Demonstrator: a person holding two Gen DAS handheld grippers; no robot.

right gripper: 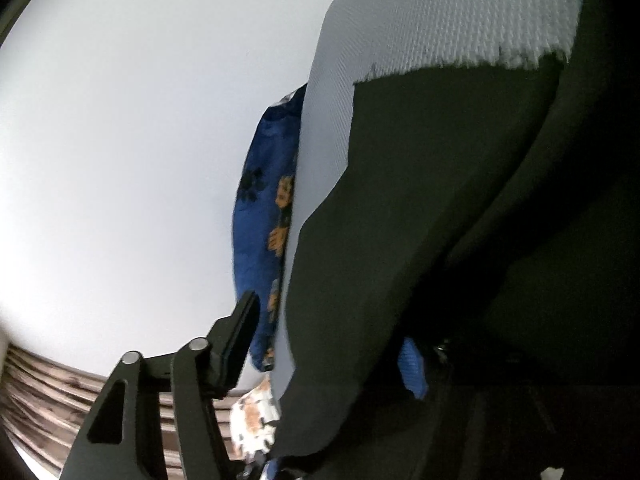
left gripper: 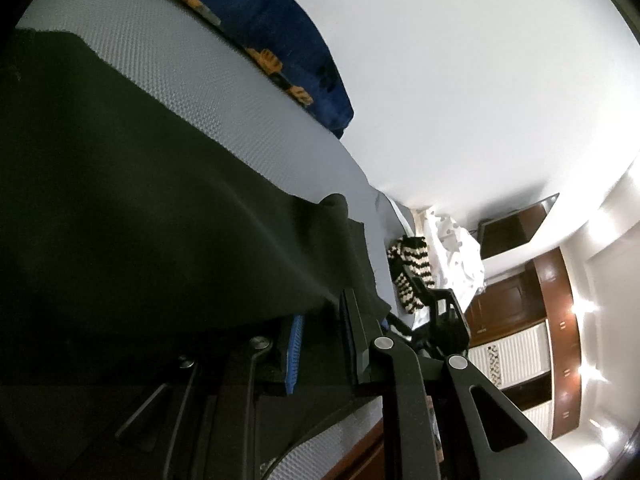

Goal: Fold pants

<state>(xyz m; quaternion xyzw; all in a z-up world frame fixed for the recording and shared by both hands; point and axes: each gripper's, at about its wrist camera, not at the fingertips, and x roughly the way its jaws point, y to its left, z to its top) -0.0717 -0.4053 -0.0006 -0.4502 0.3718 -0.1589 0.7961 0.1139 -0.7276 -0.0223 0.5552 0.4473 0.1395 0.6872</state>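
Note:
Dark pants (left gripper: 120, 200) lie across a pale textured bed sheet (left gripper: 160, 64) in the left wrist view. My left gripper (left gripper: 324, 320) has its two fingers apart around the pants' edge, the cloth draped over them; the blue pad (left gripper: 296, 344) shows. In the right wrist view the pants (right gripper: 440, 220) fill the right side. My right gripper (right gripper: 332, 344) is wide open, the left finger (right gripper: 240, 340) free in the air, the blue-padded finger (right gripper: 412, 372) half hidden under the cloth.
A blue pillow with orange prints (left gripper: 280, 40) lies at the bed's far side by a white wall (left gripper: 460, 80); it also shows in the right wrist view (right gripper: 264, 208). A striped garment (left gripper: 408, 268), white cloth and wooden cabinets (left gripper: 520, 280) stand beyond the bed.

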